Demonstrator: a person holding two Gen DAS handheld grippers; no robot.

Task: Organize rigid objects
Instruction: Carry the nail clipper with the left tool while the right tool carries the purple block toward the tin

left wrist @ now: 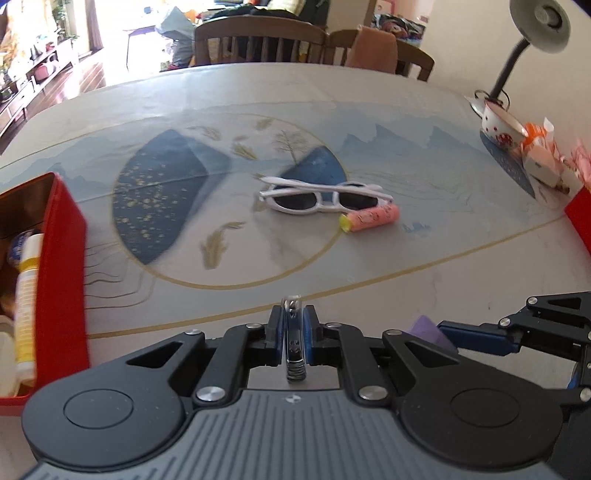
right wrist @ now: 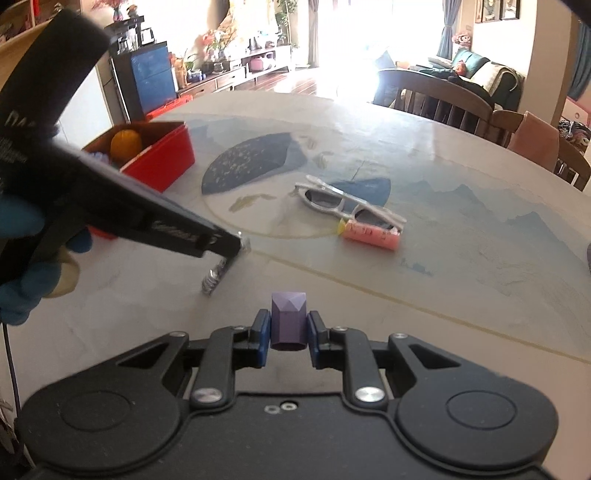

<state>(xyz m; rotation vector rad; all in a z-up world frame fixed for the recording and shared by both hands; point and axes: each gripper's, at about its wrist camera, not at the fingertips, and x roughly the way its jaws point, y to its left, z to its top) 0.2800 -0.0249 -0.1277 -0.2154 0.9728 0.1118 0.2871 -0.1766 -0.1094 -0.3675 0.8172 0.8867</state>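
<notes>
The left gripper fills the foreground of its own view, its jaws pinching a metal nail clipper that stands on edge between the blue pads. The right gripper likewise has its jaws clamped on a small purple faceted block. Both are held above the counter. Ahead of the left jaws, well apart, lie white sunglasses with folded arms, and a pink tube with a yellow cap touches their near rim. To the left of those jaws sits a red box holding a yellow-and-white tube; from the right wrist view an orange round thing shows in it too. Far to the right of the left jaws stand a spotted cup and a desk lamp. A blue-gloved hand holds the left tool.
</notes>
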